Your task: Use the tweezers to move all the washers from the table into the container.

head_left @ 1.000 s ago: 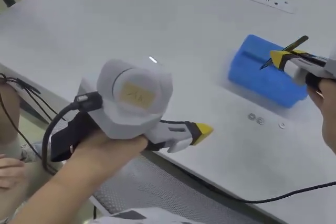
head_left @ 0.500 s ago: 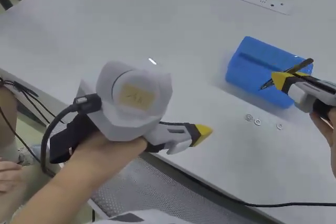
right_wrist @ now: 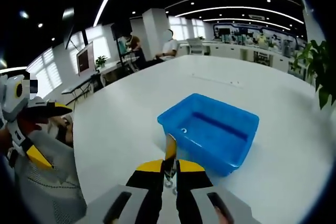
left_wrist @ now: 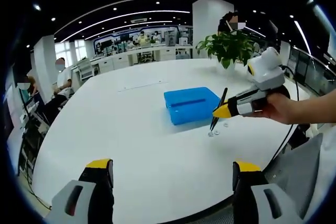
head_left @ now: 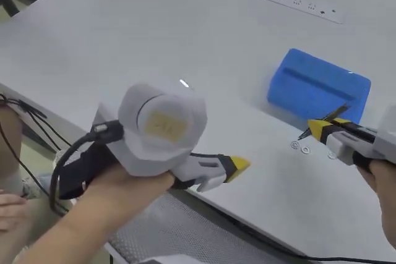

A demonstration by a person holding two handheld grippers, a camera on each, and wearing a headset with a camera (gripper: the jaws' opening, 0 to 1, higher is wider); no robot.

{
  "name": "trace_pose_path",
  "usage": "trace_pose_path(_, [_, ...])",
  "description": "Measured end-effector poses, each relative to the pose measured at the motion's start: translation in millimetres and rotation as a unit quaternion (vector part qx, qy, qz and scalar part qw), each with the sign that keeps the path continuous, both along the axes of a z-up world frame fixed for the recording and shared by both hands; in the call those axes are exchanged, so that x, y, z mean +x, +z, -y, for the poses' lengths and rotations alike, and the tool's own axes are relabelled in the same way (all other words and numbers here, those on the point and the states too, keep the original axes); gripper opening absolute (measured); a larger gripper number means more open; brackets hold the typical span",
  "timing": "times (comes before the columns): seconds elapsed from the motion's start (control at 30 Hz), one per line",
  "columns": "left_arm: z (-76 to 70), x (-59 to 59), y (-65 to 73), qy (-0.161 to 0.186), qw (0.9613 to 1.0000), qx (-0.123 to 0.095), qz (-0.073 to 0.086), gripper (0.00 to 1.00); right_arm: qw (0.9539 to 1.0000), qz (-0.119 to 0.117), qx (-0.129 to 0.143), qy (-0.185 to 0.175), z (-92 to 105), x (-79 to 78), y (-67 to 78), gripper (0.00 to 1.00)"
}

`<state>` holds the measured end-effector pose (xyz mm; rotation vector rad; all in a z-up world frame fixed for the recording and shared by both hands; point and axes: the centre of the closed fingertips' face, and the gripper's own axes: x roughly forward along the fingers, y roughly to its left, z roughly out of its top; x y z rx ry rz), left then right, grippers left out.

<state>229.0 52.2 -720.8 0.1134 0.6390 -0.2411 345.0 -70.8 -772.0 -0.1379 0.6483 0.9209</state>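
Three small metal washers (head_left: 305, 149) lie on the white table just in front of the blue container (head_left: 318, 88). My right gripper (head_left: 322, 129) is shut on the dark tweezers (head_left: 312, 128), whose tip hovers close over the washers. In the right gripper view the tweezers (right_wrist: 170, 149) stick out between the shut jaws toward the container (right_wrist: 212, 129), and one washer (right_wrist: 184, 129) lies inside it. My left gripper (head_left: 238, 165) is held near the table's front edge, open and holding nothing (left_wrist: 172, 166). Its view shows the container (left_wrist: 191, 104), the right gripper (left_wrist: 231, 109) and the washers (left_wrist: 211, 134).
A white power strip (head_left: 291, 1) lies at the far side of the table. A black cable (head_left: 68, 159) runs from the left gripper over the table's near edge. People and desks stand in the room beyond.
My right gripper has come down and toward me, from above the blue container to just over the washers on the table. The left gripper has hardly moved.
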Motion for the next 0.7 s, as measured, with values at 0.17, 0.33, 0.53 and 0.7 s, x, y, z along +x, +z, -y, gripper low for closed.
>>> trace_pose_path(0.17, [-0.4, -0.6, -0.7, 0.000, 1.0000, 0.003, -0.002, 0.96, 0.9999, 0.004, -0.007, 0.006, -2.1, -2.8, -3.1, 0.05])
trace_pose_path(0.33, [0.1, -1.8, -2.1, 0.002, 1.0000, 0.000, -0.003, 0.96, 0.9999, 0.007, -0.012, 0.008, -2.4, -4.0, -4.9, 0.05])
trace_pose_path(0.53, [1.6, -0.9, -3.8, -0.001, 1.0000, 0.003, -0.005, 0.96, 0.9997, 0.014, -0.015, 0.012, -3.3, -8.0, -1.8, 0.04])
trace_pose_path(0.7, [3.2, 0.2, -1.9, -0.004, 1.0000, 0.004, -0.003, 0.96, 0.9996, 0.014, -0.018, 0.014, -4.1, -9.2, 1.6, 0.04])
